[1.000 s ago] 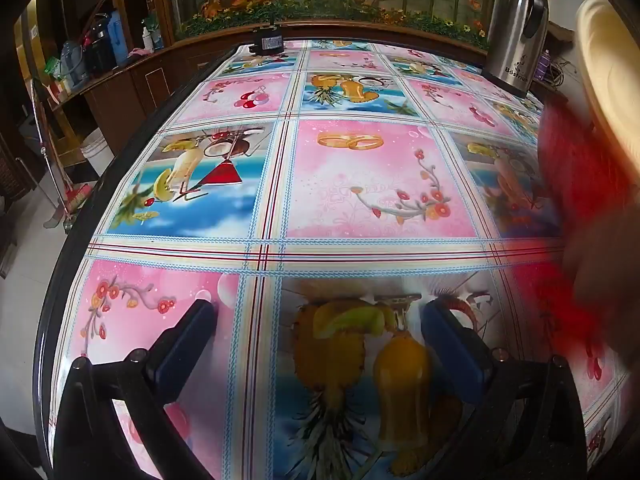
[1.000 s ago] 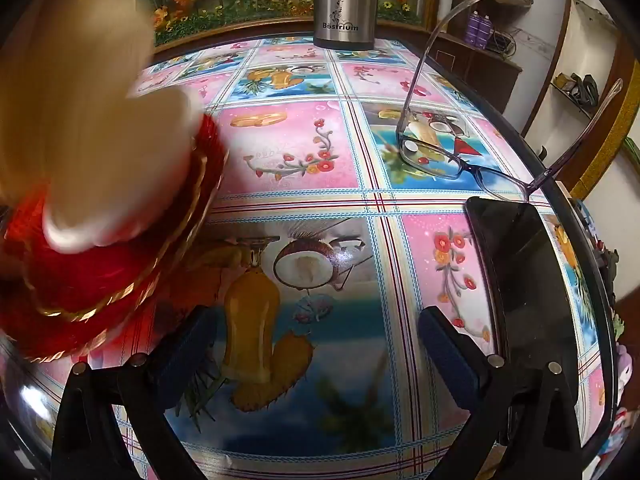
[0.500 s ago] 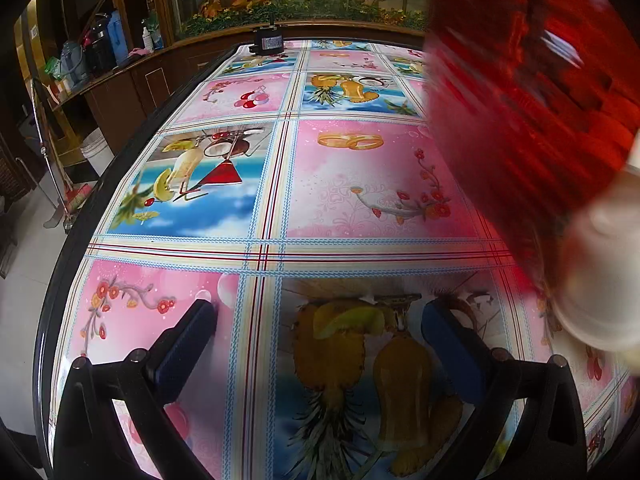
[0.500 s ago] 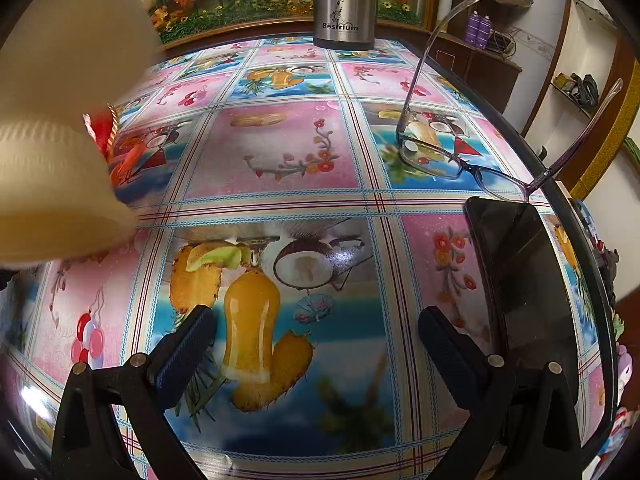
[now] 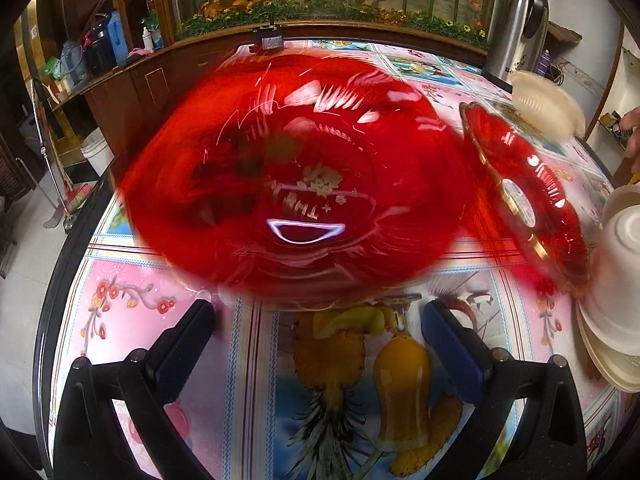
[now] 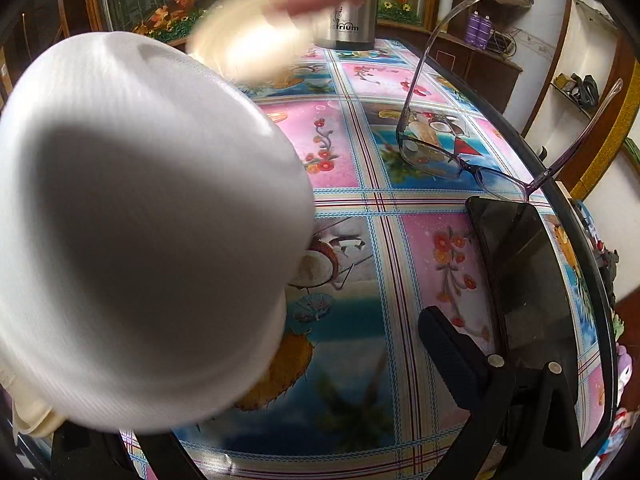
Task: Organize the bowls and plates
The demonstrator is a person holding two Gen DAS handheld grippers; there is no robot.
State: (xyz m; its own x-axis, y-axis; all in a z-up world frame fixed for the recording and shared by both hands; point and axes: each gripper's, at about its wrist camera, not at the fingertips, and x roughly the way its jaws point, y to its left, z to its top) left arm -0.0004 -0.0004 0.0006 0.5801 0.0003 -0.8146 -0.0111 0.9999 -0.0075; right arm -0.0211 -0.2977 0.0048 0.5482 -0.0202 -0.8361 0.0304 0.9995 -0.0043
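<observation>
My left gripper [image 5: 318, 344] sits apart and empty; blurred red plate [image 5: 292, 184] could slide into it, right gripper unreadable behind white bowl [image 6: 140, 232].

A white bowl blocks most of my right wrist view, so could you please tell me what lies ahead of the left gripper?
Observer: A large red plate, motion-blurred, shows just beyond the left gripper.
Operator: Thank you. Is the gripper holding it?
Observer: No, its jaws stand wide open with only the tablecloth between them.
Operator: Is that the only red plate there?
Observer: No, a second red plate with a gold rim stands tilted to the right of the first.
</observation>
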